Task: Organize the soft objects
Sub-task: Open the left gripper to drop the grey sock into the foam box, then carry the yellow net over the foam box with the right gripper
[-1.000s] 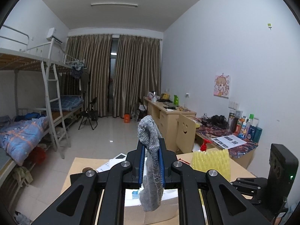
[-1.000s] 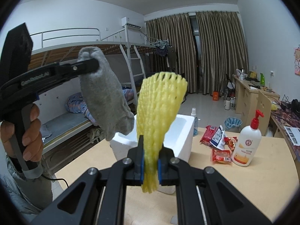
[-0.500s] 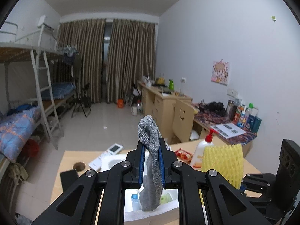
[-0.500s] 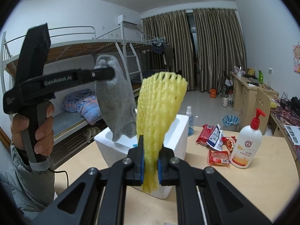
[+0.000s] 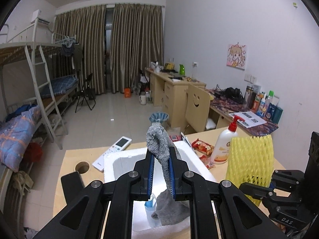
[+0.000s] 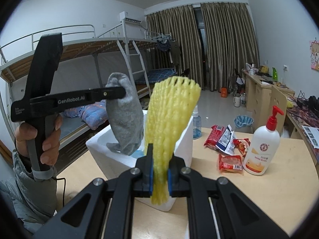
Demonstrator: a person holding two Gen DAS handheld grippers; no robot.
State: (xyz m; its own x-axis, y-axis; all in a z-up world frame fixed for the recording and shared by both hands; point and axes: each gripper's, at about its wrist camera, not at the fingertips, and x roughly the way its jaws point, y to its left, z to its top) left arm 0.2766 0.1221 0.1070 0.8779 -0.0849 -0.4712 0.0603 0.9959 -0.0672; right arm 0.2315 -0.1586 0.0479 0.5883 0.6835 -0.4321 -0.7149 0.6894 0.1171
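Note:
My left gripper is shut on a grey sock, which hangs down into the open white foam box. In the right wrist view the same grey sock dangles over the foam box, its toe inside the rim, held by the left gripper in a person's hand. My right gripper is shut on a yellow foam net sleeve, held upright just in front of the box. That sleeve shows at the right of the left wrist view.
On the wooden table stand a white pump bottle with a red top and several red snack packets. A small blue spray bottle stands behind the box. A white remote and a round hole lie left of the box.
The left gripper has carried the grey sock toward and down over the foam box, so its lower end now hangs inside. The right gripper with the yellow sleeve has edged slightly closer to the box.

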